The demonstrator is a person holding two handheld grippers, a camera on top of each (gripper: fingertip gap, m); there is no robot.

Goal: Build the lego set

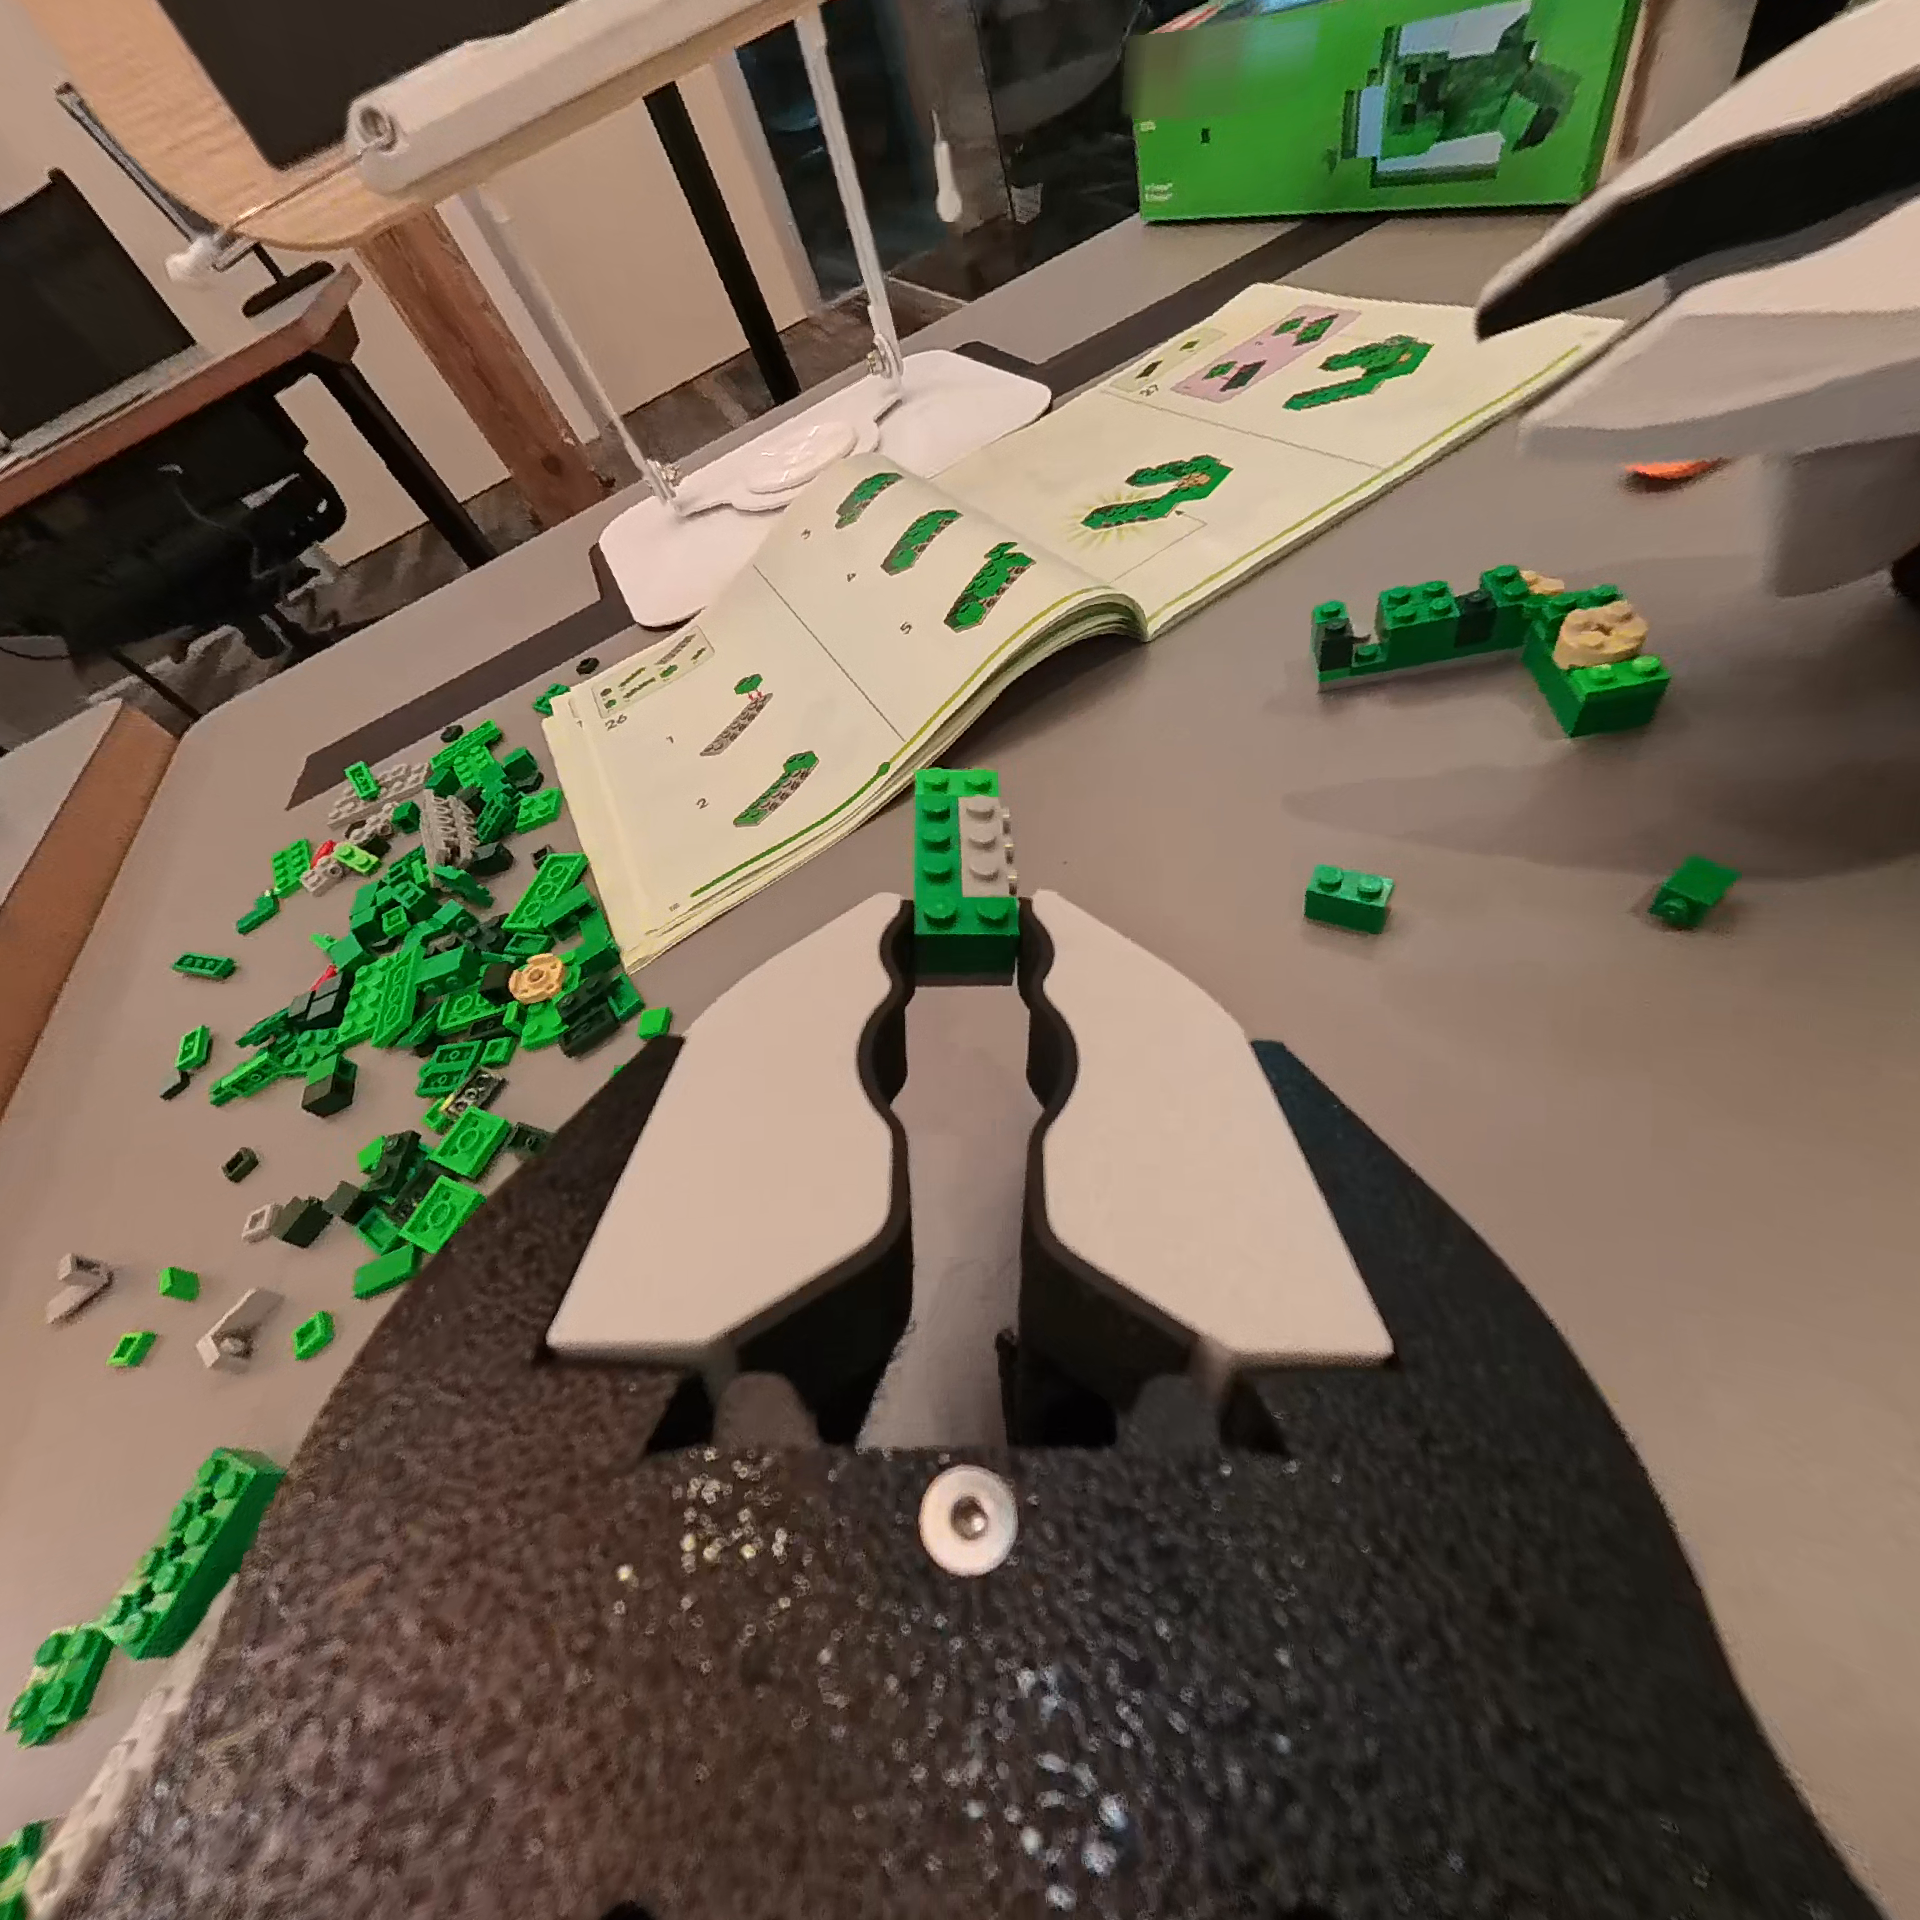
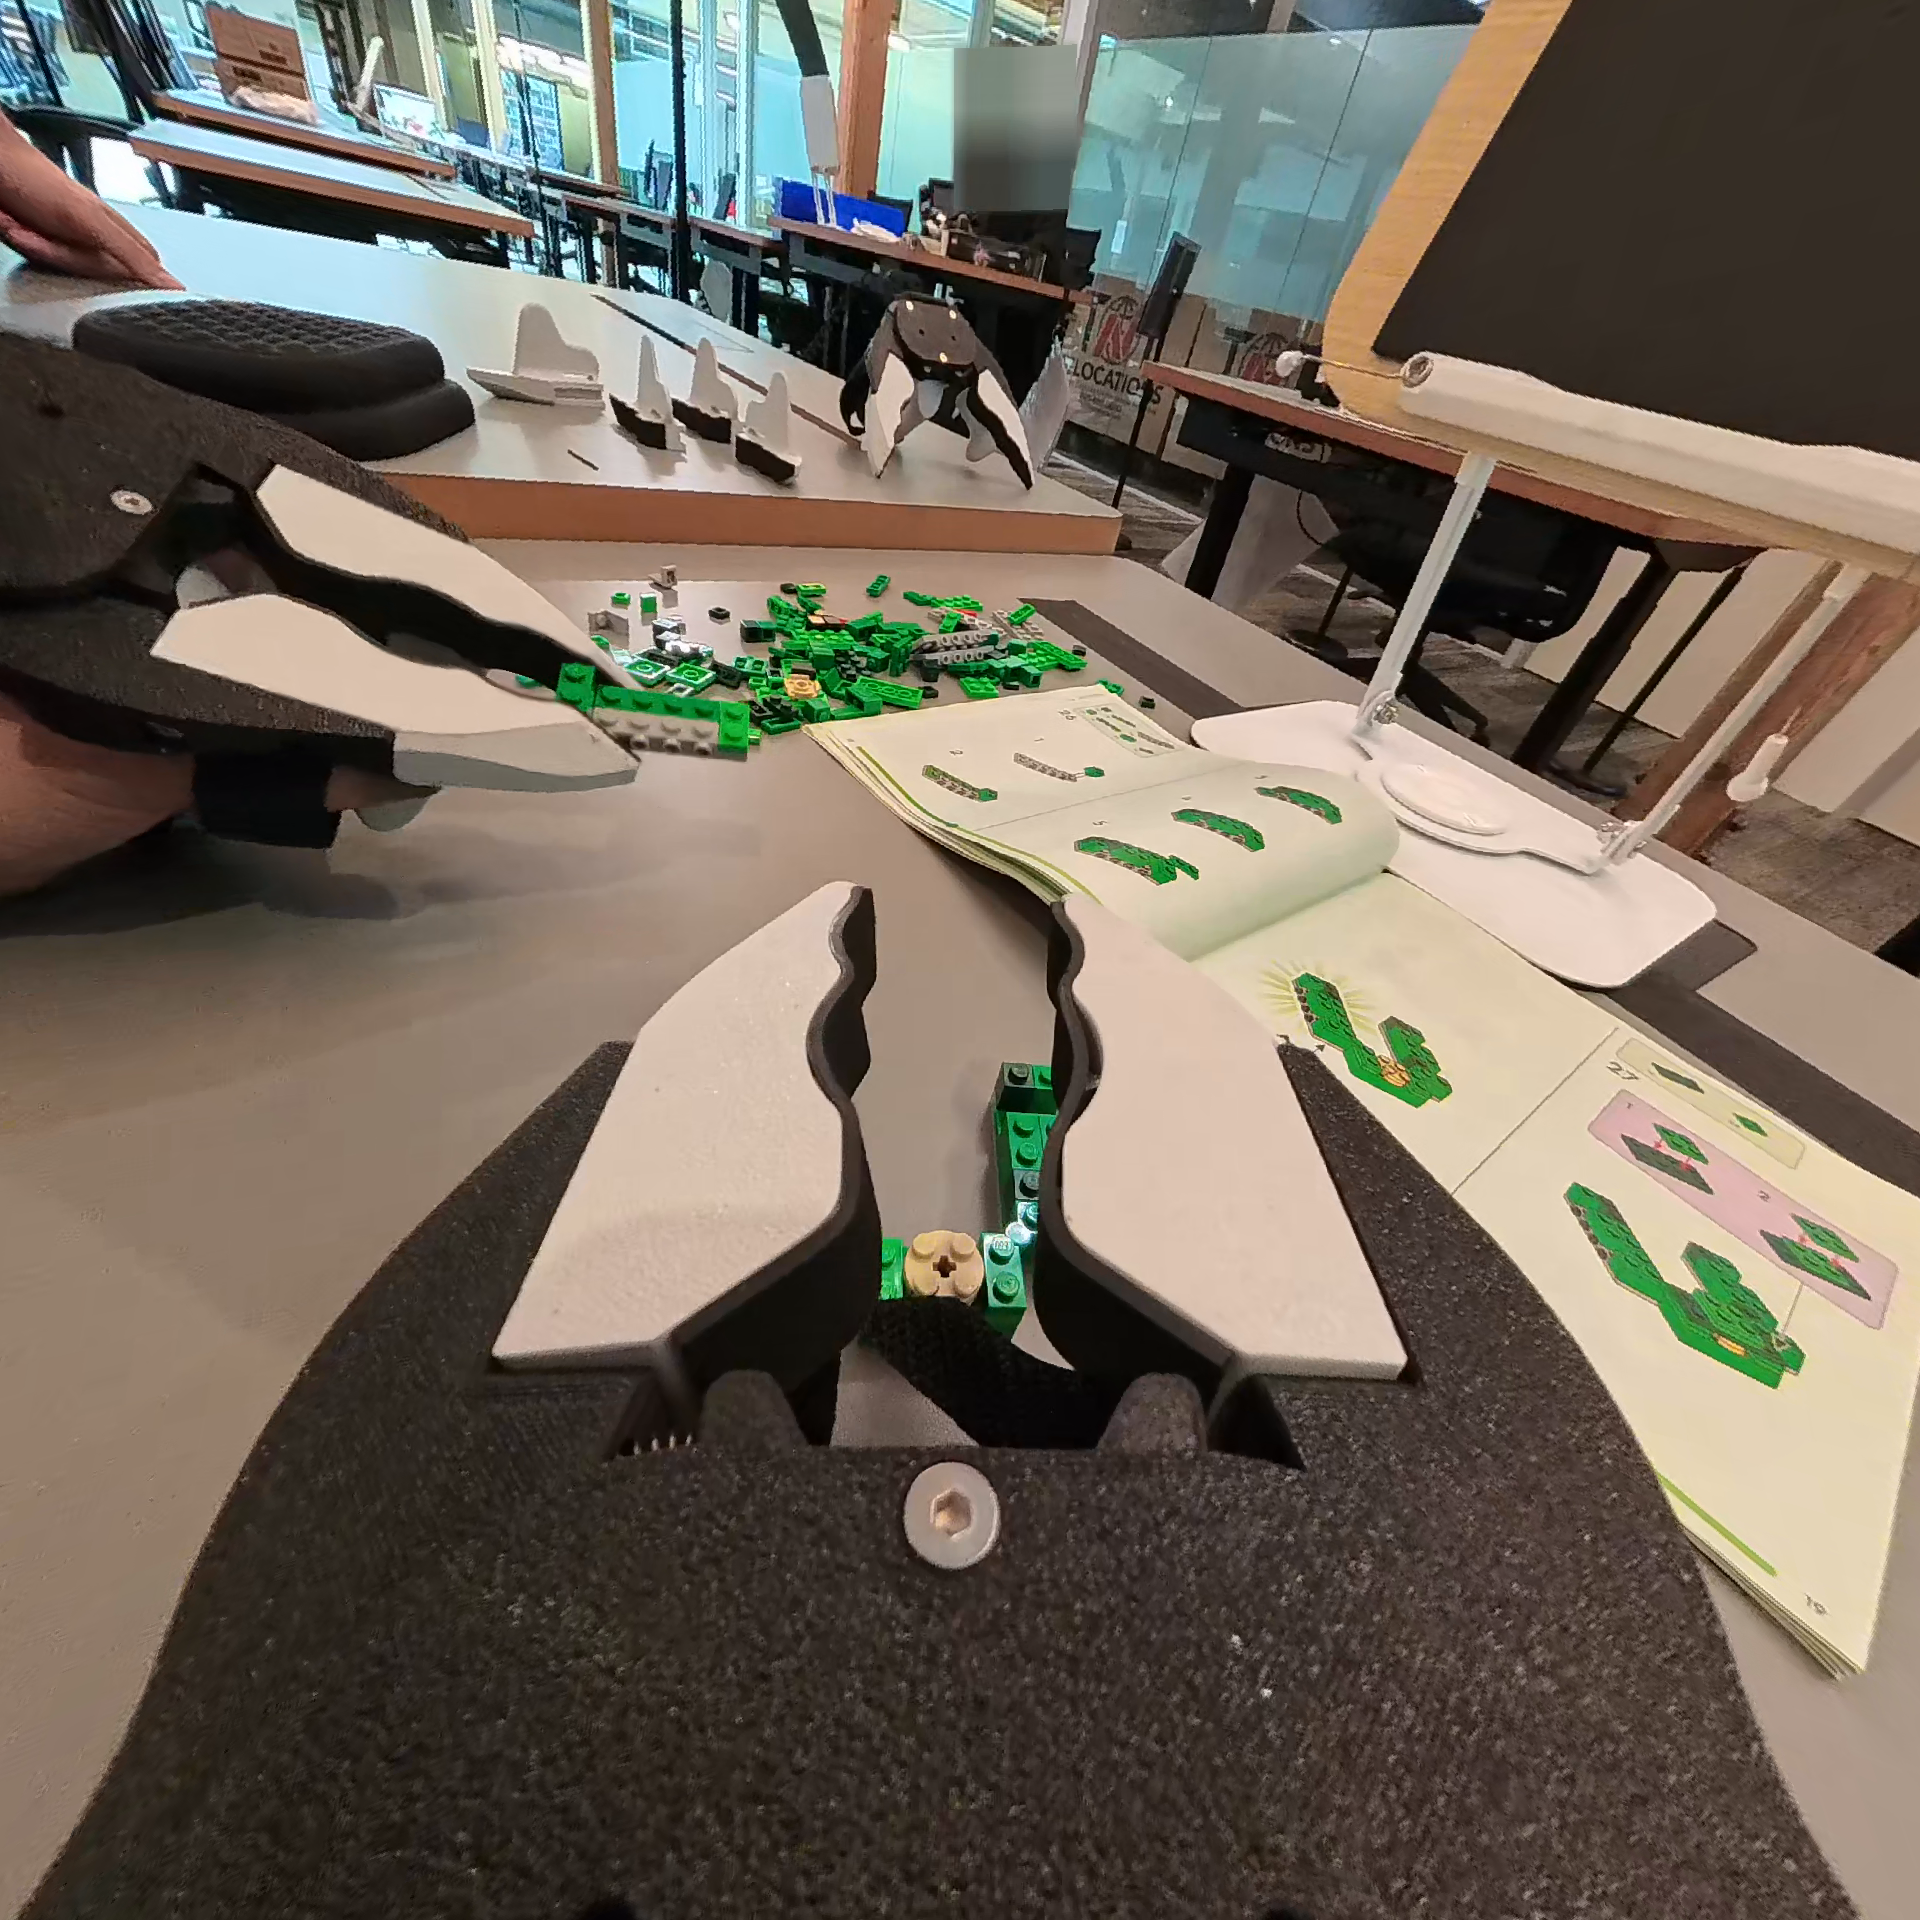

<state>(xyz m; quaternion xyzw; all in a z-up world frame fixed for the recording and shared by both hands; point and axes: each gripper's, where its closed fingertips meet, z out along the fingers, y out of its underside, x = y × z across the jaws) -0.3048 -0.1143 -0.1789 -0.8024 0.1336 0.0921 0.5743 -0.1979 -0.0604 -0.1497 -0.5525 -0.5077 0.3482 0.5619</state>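
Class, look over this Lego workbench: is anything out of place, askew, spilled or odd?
Nothing looks damaged. The loose bricks lie in an unsorted scatter on the table. One small green piece lies tipped over, apart from the pile. The instruction booklet lies open, its middle pages bulging up.

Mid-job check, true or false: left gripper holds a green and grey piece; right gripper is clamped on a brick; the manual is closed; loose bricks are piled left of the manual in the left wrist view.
1. The left gripper holds a green and grey piece: true.
2. The right gripper is clamped on a brick: false, it is open over the green assembly.
3. The manual is closed: false, it lies open.
4. Loose bricks are piled left of the manual: true.
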